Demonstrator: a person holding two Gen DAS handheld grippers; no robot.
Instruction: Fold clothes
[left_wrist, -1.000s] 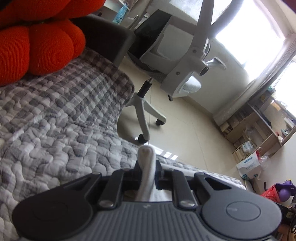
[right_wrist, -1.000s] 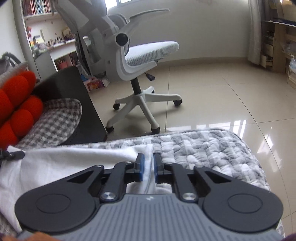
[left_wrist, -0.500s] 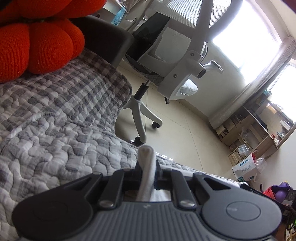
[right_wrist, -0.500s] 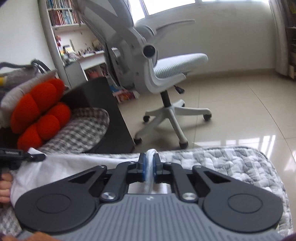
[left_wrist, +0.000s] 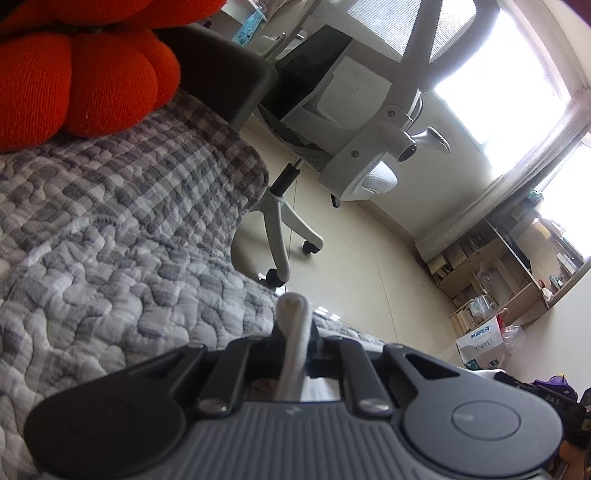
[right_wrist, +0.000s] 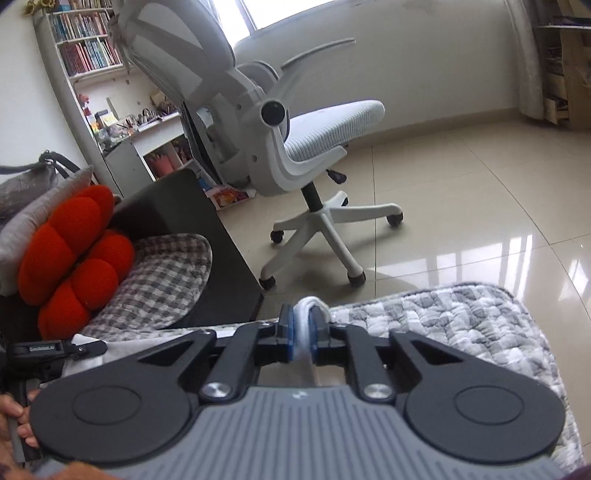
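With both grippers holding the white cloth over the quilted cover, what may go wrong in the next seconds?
1. The left gripper pinches only a narrow bunched edge of the white cloth; it may slip out when pulled.
2. The right gripper also holds a small fold of cloth, so uneven pulling may spoil the fold.
3. The work happens near the edge of the quilted cover; the cloth may slide toward the floor.

Looks like someone's home study or bedroom: quilted grey checked cover (left_wrist: 110, 236), red cushion (right_wrist: 74, 251), white office chair (right_wrist: 295, 155), crammed bookshelves (right_wrist: 88, 48), shiny tile floor (right_wrist: 480, 192).
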